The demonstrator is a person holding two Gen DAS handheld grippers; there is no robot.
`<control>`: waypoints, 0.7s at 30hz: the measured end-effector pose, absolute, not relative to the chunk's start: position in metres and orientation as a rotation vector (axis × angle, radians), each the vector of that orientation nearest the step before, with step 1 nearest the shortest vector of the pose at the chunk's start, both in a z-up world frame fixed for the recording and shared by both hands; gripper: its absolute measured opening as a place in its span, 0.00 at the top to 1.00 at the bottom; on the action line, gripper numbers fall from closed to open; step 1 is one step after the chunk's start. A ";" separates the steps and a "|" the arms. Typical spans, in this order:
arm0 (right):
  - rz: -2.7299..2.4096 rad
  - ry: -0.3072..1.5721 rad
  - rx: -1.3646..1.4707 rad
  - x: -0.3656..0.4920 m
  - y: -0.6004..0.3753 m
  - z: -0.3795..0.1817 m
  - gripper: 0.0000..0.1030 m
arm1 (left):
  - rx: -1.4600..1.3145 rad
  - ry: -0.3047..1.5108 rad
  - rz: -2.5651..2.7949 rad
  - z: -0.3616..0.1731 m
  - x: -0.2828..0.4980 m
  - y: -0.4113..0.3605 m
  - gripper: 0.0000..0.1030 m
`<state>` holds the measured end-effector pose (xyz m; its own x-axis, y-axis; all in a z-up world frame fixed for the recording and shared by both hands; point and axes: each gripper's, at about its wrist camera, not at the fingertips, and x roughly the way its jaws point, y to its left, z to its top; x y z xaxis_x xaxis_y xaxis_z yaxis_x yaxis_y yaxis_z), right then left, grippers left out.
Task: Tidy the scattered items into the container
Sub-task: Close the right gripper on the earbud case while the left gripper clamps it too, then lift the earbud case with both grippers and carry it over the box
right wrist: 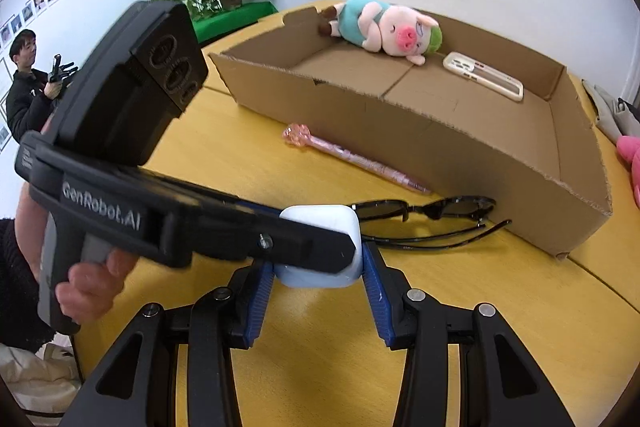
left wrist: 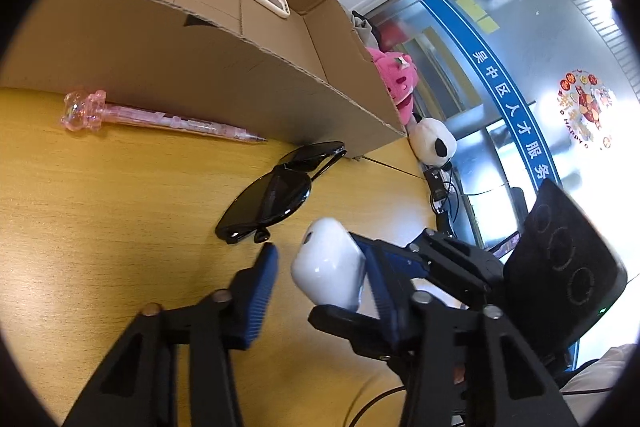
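We saw the small white rounded earbud case (right wrist: 320,223) out on the yellow wooden bench (right wrist: 500,315), in front of the open, shallow brown cardboard box (right wrist: 400,131) and not inside it. The right claw (right wrist: 320,259) was clamped on it, one blue ribbed pad (right wrist: 262,287) pressed against each side. Whether the case was touching the bench, we could not tell.

The left claw (left wrist: 316,247) came in from the side, held by a hand (right wrist: 92,287) on its grey grip. The case sat between its jaws as well. In the left wrist view one pad lay against the case, while the other pad (left wrist: 262,287) stood just clear of it, so this claw was not yet gripping.

Just beyond the case lay black sunglasses (right wrist: 424,211) with the arms unfolded, close to the box's front wall. A clear pink pen with a bear-shaped top (right wrist: 352,157) lay along the foot of that wall.

Inside the box we saw a pink plush pig in a teal shirt (right wrist: 392,27) lying at the back, and a cream-white phone case (right wrist: 484,77) flat on the floor beside it.
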<state>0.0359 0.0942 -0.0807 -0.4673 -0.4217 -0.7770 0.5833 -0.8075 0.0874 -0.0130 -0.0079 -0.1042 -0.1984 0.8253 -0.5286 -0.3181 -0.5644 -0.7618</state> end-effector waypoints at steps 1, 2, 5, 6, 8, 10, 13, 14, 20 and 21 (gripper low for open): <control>-2.261 0.253 1.135 0.035 0.095 -0.082 0.54 | -1.264 -0.648 1.857 -0.104 -0.013 -0.009 0.69; -2.259 0.255 1.141 0.035 0.094 -0.083 0.54 | -1.265 -0.644 1.862 -0.103 -0.013 -0.010 0.69; -2.253 0.251 1.146 0.034 0.095 -0.084 0.54 | -1.272 -0.635 1.861 -0.102 -0.013 -0.011 0.69; -2.250 0.247 1.149 0.034 0.095 -0.084 0.54 | -1.276 -0.631 1.858 -0.101 -0.014 -0.011 0.70; -2.245 0.239 1.157 0.033 0.096 -0.083 0.54 | -1.286 -0.617 1.860 -0.100 -0.014 -0.010 0.70; -2.238 0.230 1.164 0.031 0.095 -0.083 0.54 | -1.292 -0.575 1.882 -0.095 -0.014 -0.007 0.71; -2.250 0.255 1.162 0.028 0.093 -0.080 0.54 | -1.286 -0.523 1.912 -0.085 -0.014 -0.005 0.75; -2.249 0.260 1.157 0.027 0.093 -0.078 0.54 | -1.281 -0.505 1.928 -0.080 -0.014 -0.004 0.75; -2.256 0.343 1.079 0.010 0.083 -0.052 0.54 | -1.216 -0.418 2.007 -0.047 -0.028 -0.006 0.75; -2.259 0.351 1.062 0.005 0.082 -0.045 0.54 | -1.201 -0.403 2.023 -0.038 -0.032 -0.006 0.75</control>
